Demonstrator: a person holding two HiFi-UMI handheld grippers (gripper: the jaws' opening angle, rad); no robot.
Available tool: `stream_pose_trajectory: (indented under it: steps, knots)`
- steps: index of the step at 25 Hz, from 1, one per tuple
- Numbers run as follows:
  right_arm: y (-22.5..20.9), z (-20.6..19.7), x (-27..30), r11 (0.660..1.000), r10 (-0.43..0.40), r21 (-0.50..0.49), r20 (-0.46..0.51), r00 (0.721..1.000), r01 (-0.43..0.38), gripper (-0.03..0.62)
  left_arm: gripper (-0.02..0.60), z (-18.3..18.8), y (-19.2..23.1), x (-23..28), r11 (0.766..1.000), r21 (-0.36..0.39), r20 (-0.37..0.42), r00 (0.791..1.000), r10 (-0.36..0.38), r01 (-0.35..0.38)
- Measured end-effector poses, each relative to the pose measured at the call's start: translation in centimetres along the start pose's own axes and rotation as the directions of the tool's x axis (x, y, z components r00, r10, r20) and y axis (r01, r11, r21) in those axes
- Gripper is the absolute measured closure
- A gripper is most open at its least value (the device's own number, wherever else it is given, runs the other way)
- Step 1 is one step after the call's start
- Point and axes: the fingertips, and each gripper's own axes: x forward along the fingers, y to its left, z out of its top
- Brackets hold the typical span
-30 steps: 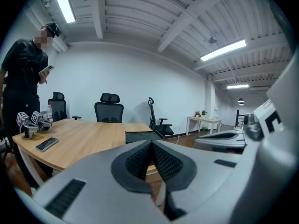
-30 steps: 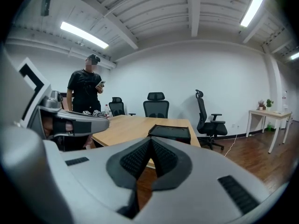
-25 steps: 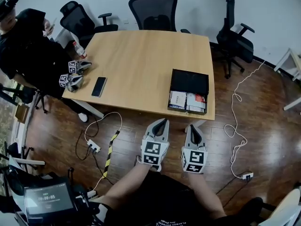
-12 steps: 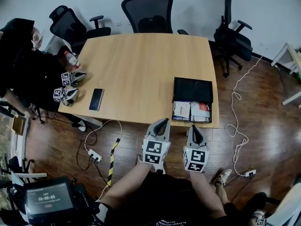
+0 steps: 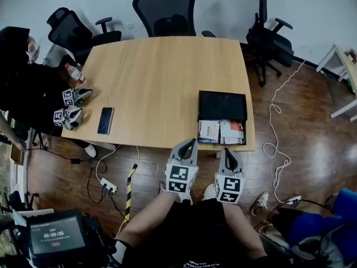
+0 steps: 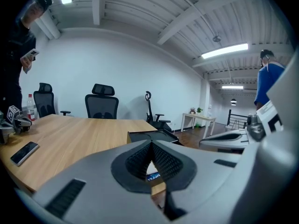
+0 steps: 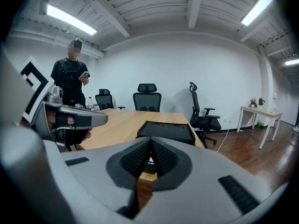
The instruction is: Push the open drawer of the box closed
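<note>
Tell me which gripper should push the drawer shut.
Probably the right. The right gripper, jaws shut and empty, sits squarely before the open drawer of the box; the left gripper, also shut, lies off the drawer's left corner.

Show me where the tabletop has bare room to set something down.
Bare: the middle and far side of the table, between phone and black box. Crowded: left edge (bottle, spare grippers) and near right corner (box, open drawer).
</note>
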Motion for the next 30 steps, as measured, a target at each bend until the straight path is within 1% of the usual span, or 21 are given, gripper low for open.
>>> stream_pose_trajectory:
  steps: [8, 13, 17, 20, 25, 28, 30]
  knots:
    - [-0.6, -3.4, 1.0, 0.999, 0.05, -0.015, -0.103, 0.993, -0.052, 0.589, 0.583, -1.7, -0.4, 0.4, 0.998, -0.037, -0.049, 0.998, 0.049, -0.05]
    - [-1.2, -6.5, 2.6, 0.994, 0.097, -0.03, -0.199, 0.975, -0.105, 0.585, 0.583, -2.9, -0.2, 0.8, 0.995, -0.051, -0.065, 0.994, 0.085, -0.089]
    - [-0.9, -8.0, 3.7, 0.992, 0.117, -0.01, -0.247, 0.962, -0.124, 0.546, 0.583, -3.3, 0.2, 0.5, 0.992, -0.066, -0.078, 0.992, 0.101, -0.106]
    - [-1.1, -9.2, 4.7, 0.992, 0.122, 0.01, -0.282, 0.952, -0.124, 0.513, 0.583, -3.5, 0.1, 0.4, 0.992, -0.064, -0.092, 0.99, 0.106, -0.112]
    - [-1.1, -10.6, 6.5, 0.994, 0.108, 0.008, -0.329, 0.938, -0.112, 0.513, 0.583, -4.1, 0.9, 0.3, 0.989, -0.057, -0.11, 0.986, 0.128, -0.135]
    - [-1.9, -11.8, 6.7, 0.995, 0.086, -0.01, -0.376, 0.922, -0.097, 0.513, 0.583, -4.9, 0.5, 0.3, 0.988, -0.073, -0.134, 0.983, 0.128, -0.139]
    - [-1.7, -12.2, 7.2, 0.995, 0.089, -0.005, -0.386, 0.918, -0.098, 0.513, 0.583, -5.1, 0.7, 0.2, 0.988, -0.067, -0.142, 0.981, 0.129, -0.139]
